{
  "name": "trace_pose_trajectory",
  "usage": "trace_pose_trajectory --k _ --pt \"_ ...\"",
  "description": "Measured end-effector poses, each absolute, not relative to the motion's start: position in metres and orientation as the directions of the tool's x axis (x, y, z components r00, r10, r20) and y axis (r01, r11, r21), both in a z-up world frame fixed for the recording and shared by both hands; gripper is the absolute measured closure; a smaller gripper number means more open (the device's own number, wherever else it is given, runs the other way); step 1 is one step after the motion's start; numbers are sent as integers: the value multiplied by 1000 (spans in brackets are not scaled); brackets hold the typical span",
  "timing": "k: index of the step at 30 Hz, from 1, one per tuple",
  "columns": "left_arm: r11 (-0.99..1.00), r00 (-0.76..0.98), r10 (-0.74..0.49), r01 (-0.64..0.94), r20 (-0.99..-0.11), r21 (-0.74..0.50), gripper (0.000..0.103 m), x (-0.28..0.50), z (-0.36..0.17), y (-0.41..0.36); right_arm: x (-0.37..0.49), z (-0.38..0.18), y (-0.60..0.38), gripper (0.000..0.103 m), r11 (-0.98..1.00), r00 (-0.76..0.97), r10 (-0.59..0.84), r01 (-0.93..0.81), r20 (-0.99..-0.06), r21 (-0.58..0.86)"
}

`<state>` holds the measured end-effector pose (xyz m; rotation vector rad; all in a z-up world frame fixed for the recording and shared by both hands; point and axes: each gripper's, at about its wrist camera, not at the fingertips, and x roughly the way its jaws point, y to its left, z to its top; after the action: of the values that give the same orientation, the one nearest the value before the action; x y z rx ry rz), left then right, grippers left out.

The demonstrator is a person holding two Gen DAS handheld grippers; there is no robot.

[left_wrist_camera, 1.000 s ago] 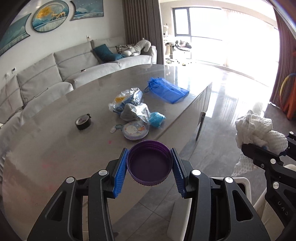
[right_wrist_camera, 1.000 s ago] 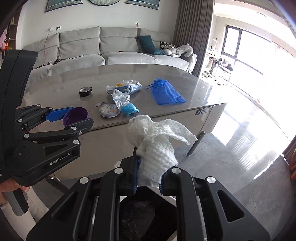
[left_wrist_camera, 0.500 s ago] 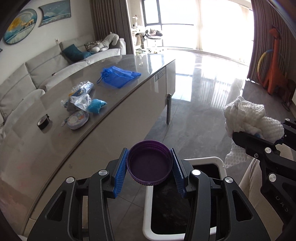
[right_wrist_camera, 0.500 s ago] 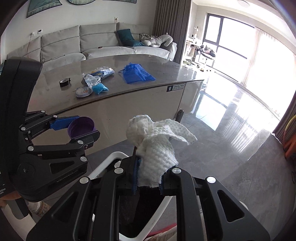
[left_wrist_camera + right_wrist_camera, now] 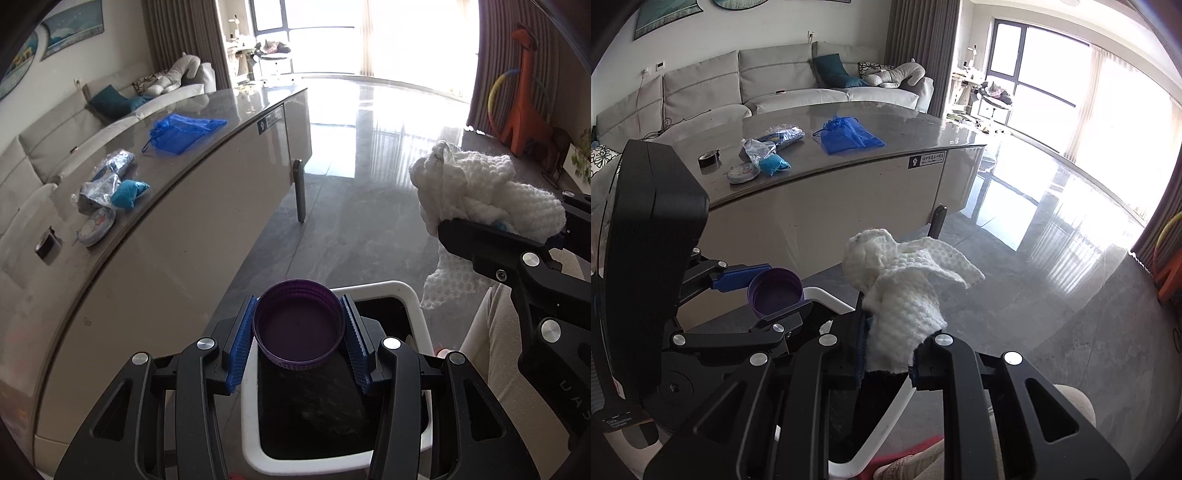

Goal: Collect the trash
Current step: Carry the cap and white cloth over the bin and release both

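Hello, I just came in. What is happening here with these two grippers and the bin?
A person is collecting trash with a gripper in each hand. The left gripper is shut on a purple cap and holds it over the white bin on the floor. The right gripper is shut on a white cloth, also above the bin. Neither item is dropped yet. On the table a blue bag, wrappers and a tape roll remain.
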<state>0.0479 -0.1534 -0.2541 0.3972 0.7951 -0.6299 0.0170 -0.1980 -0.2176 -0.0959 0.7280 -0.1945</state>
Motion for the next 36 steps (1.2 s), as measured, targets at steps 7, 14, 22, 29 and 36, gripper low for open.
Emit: trace_pose_trajectory --k 7,14,22,29,36 --pt "715 461 -410 698 -787 36 56 55 -268 -165 23 -226 -205 84 978 711 -210 151 -672 -145" --pt "653 386 -323 752 -864 92 5 53 -314 -184 29 -239 -212 84 976 671 -219 161 -709 -149" --pt "668 366 -294 739 -883 84 5 62 -325 -181 29 -242 -216 84 976 658 -218 160 -720 -148" --pt "717 439 -253 683 -862 138 5 75 -308 -160 31 -246 -209 84 982 660 -190 134 -727 -135" --pt "804 547 -197 565 -813 185 5 96 -278 -118 40 -258 -195 83 990 644 -141 88 -752 -111"
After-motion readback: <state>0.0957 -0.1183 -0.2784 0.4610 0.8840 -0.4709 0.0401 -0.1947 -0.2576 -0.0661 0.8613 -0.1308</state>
